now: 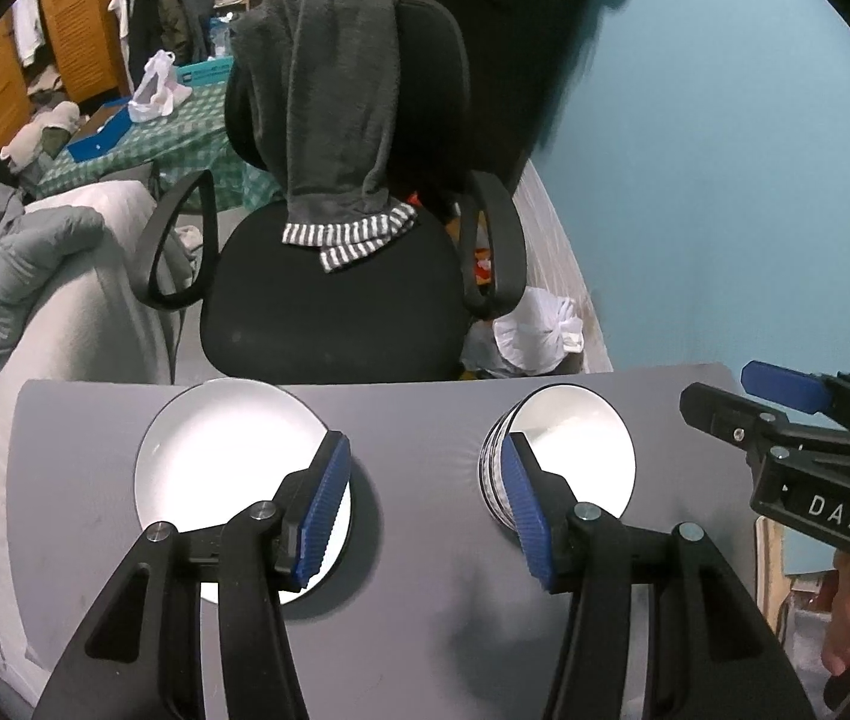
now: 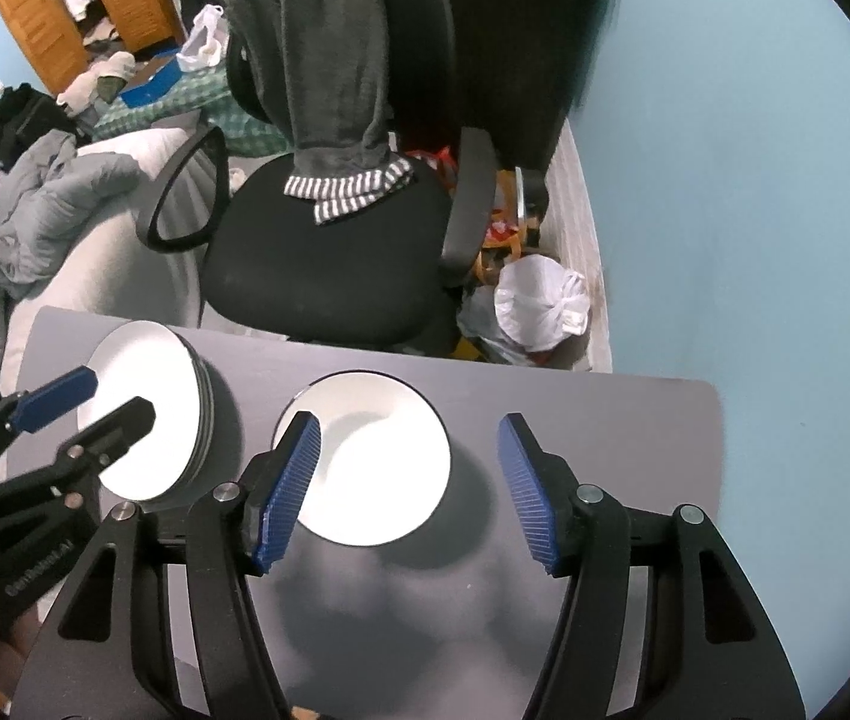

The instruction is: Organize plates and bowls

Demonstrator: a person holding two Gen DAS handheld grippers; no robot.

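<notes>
Plates (a white stack) lie at lower left of the grey table, bowls right of centre; the left gripper and right gripper hang above, jaws apart, empty.

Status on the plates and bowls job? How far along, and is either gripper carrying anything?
Looks mostly done: the white round plates sit in one stack on the grey tabletop, and the white bowls are nested in a stack beside them. In hand: nothing; the left gripper and right gripper are both open above the table. Left: no loose dish shows in either view, so possibly nothing.
</notes>
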